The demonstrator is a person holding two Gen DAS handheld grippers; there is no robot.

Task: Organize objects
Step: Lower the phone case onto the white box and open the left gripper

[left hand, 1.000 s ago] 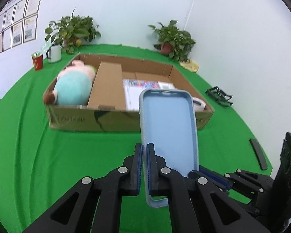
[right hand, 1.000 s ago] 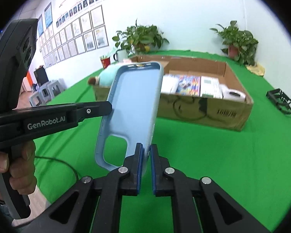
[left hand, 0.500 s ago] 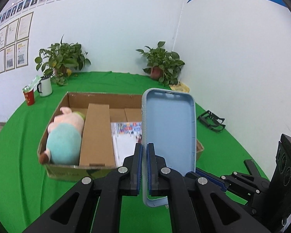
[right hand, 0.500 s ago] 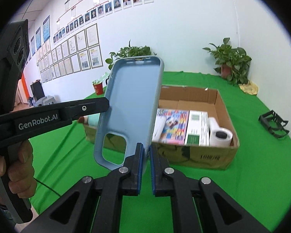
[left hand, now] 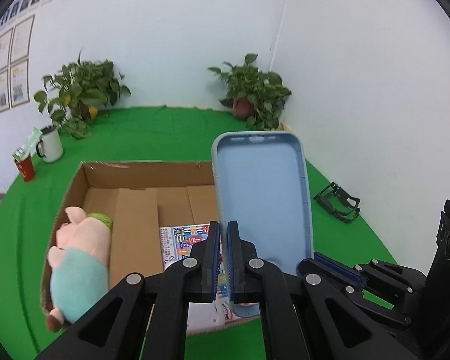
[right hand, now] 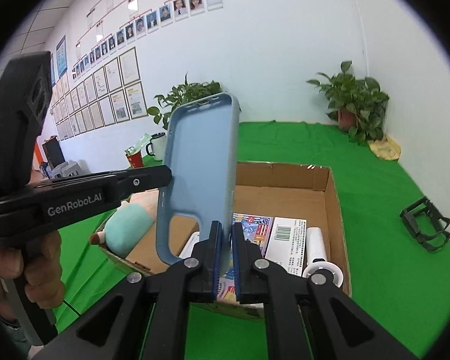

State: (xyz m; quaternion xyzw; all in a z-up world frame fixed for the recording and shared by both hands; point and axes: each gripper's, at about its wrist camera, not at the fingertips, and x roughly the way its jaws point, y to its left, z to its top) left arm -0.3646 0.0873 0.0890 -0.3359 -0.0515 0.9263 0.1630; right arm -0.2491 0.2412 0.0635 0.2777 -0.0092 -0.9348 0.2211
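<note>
Where green cloth point(left hand: 171, 132) meets white walls, two plants point(left hand: 255, 96) stand at the back. Versus one second earlier, the box point(left hand: 141, 177) sits lower in frame and its floor shows more. The box holds a plush point(left hand: 78, 258), booklet point(right hand: 256, 228), carton point(right hand: 288, 240) and roll point(right hand: 322, 270). Left gripper point(left hand: 221, 259) and right gripper point(right hand: 226, 258) both pinch the blue case point(left hand: 264, 201), frame centre, above the box.

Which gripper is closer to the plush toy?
Left. The left gripper hangs just right of the plush toy; the right gripper is farther right, toward the paper roll.
</note>
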